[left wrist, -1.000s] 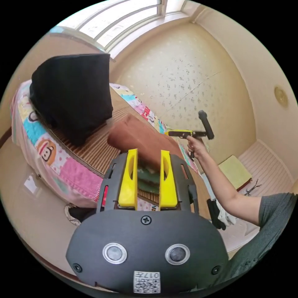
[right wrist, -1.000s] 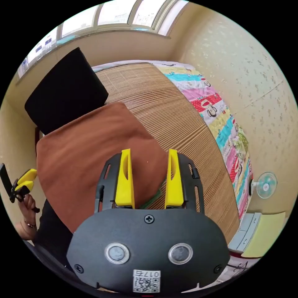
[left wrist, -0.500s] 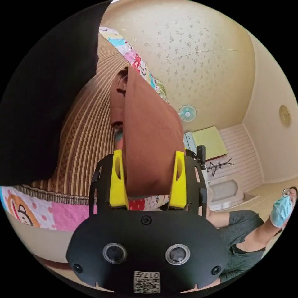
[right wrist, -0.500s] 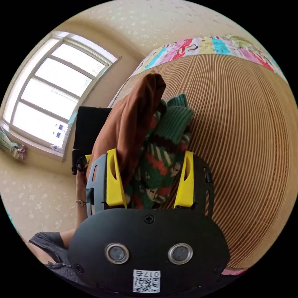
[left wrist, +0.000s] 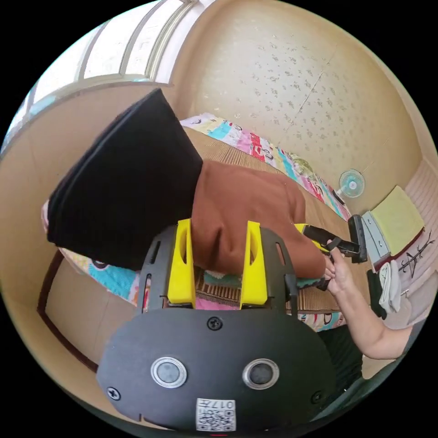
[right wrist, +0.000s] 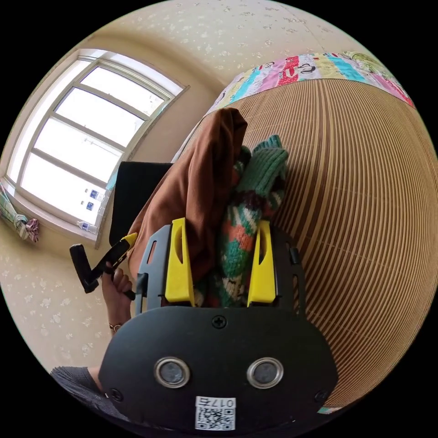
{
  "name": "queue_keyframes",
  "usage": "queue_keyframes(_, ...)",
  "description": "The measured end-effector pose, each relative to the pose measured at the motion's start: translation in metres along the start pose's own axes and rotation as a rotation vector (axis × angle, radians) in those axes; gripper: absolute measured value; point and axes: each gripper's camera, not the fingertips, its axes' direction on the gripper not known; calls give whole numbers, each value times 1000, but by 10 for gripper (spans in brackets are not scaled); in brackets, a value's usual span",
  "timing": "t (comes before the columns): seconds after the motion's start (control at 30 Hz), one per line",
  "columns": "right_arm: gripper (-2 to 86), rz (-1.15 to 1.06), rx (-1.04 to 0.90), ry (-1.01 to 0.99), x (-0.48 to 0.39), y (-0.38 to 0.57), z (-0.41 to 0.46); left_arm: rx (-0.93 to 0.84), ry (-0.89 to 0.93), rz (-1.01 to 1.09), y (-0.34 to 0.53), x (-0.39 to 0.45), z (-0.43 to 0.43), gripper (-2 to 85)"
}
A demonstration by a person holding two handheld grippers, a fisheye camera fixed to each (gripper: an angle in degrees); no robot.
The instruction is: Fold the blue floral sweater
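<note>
On the bed's left end sits a black cushion (left wrist: 123, 182). Just beside it my left gripper (left wrist: 216, 264) hovers with its jaws spread. A brown cloth (left wrist: 246, 200) lies beyond them, and as far as I can judge they grip nothing. Further right, the right gripper (left wrist: 315, 233) comes in low at the cloth's far edge, held in a hand (left wrist: 336, 273).

From the right gripper view, the brown cloth is bunched on the left side of the jaws. The sweater (right wrist: 246, 219) is on the right side. It reads to me as a green, orange and white knit, with one ribbed cuff standing up over the mat (right wrist: 365, 205). Both pieces fill the gap between the jaws, but I cannot tell whether the jaws are pressing or only straddling them.

My worry is that any pull now lifts the two garments together. The brown cloth would then drag across the sweater and crumple it. If the grip is loose, the thick knit could slide out partway and land twisted, or the loose cuff could fold under.
</note>
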Motion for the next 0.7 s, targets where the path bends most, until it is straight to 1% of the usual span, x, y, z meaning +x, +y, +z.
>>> queue_keyframes(0.03,195,-20,-7,13,-2,2,-8,43,-17,-1,8,-1,-15,157)
queue_keyframes(0.1,192,-62,4,28,-3,7,-29,205,-70,-43,45,-16,-71,158)
queue_keyframes(0.17,190,-118,121,56,-9,16,-62,308,-110,-107,72,-34,-102,165)
queue_keyframes(0.2,192,-182,221,62,-21,20,-85,356,-137,-154,86,-48,-115,174)
queue_keyframes(0.23,198,-266,280,58,-39,19,-101,371,-149,-172,92,-55,-118,180)
queue_keyframes(0.27,202,-313,289,51,-50,16,-105,371,-170,-209,98,-69,-117,194)
queue_keyframes(0.33,216,-536,208,22,-107,-12,-95,320,-157,-273,102,-92,-102,212)
queue_keyframes(0.37,218,-590,174,16,-122,-21,-87,294,-124,-305,103,-105,-90,219)
queue_keyframes(0.43,225,-775,40,2,-181,-57,-42,299,-92,-335,106,-118,-78,213)
queue_keyframes(0.5,229,-870,-16,20,-218,-83,-4,338,-107,-351,108,-129,-70,207)
queue_keyframes(0.57,236,-896,-88,19,-246,-117,37,343,-111,-356,105,-140,-66,214)
queue_keyframes(0.63,247,-902,-209,-6,-273,-162,94,346,-112,-367,101,-153,-63,229)
queue_keyframes(0.7,254,-902,-287,8,-288,-190,136,342,-52,-389,99,-173,-56,232)
